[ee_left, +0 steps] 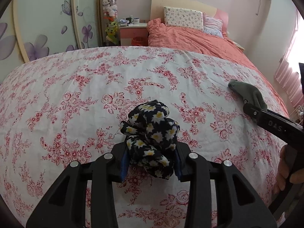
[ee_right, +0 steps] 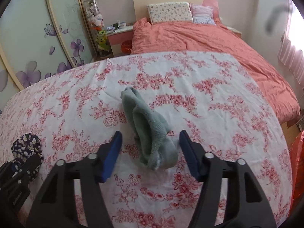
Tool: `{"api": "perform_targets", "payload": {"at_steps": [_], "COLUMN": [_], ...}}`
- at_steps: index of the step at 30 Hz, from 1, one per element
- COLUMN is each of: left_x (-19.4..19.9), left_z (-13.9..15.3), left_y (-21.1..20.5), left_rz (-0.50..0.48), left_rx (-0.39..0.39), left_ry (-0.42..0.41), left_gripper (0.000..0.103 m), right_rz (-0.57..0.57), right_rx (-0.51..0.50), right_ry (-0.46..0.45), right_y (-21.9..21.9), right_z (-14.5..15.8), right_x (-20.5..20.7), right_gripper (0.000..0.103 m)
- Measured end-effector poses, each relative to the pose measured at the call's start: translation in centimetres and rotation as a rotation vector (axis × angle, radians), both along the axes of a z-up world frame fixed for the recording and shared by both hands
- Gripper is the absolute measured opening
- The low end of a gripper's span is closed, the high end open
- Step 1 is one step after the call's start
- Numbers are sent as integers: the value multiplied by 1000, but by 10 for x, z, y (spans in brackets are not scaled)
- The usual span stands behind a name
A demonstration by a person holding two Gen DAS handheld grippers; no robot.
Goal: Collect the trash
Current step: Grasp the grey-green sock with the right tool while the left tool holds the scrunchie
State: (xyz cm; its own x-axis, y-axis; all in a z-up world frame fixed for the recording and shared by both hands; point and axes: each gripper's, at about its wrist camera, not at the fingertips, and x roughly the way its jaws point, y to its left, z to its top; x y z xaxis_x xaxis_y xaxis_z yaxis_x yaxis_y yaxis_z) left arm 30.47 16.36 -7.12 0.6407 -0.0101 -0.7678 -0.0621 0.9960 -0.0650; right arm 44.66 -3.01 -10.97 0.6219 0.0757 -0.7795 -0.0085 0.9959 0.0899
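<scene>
A bunched black cloth with a white daisy print (ee_left: 152,133) is clamped between the blue pads of my left gripper (ee_left: 151,163), just above the floral bedsheet (ee_left: 76,95). From the right wrist view the same cloth (ee_right: 25,146) shows at the lower left. A grey-green sock (ee_right: 150,133) lies on the sheet between the fingers of my right gripper (ee_right: 151,152). Its right pad is close to the sock. A clear gap remains at the left pad, so the jaws stand open around it. In the left wrist view that sock (ee_left: 245,93) lies at the tip of the right gripper (ee_left: 250,110).
The white sheet with red flowers covers the near half of the bed. A coral duvet (ee_right: 209,41) and two pillows (ee_right: 169,12) lie beyond. A nightstand (ee_right: 118,38) and a flowered wardrobe (ee_right: 38,38) stand to the left. Something orange (ee_right: 296,152) sits beside the bed's right edge.
</scene>
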Motion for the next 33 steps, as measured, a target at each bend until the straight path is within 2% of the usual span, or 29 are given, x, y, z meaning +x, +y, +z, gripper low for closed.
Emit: {"api": "perform_targets", "payload": {"at_steps": [6, 14, 16, 18, 22, 25, 33], "left_x": [1, 0, -1, -1, 1, 1, -10], "left_z": [-1, -1, 0, 0, 1, 5, 20], "left_y": [-3, 0, 1, 3, 2, 2, -12], "left_rz": [1, 3, 1, -2, -6, -12, -49], "left_rx": [20, -6, -16, -26, -23, -40, -30], "left_ry": [4, 0, -3, -5, -4, -6, -35], "left_gripper": [38, 38, 38, 38, 37, 33, 31], "right_rz": [0, -2, 12, 19, 22, 29, 5], "right_rx": [7, 9, -12, -22, 16, 28, 56], "right_ry": [-2, -2, -2, 0, 11, 1, -38], "right_y": [-1, -1, 2, 4, 0, -4, -25], "right_z": [-1, 0, 1, 1, 3, 7, 25], "right_x": [1, 1, 2, 3, 3, -4, -31], "right_gripper": [58, 56, 47, 43, 21, 15, 13]}}
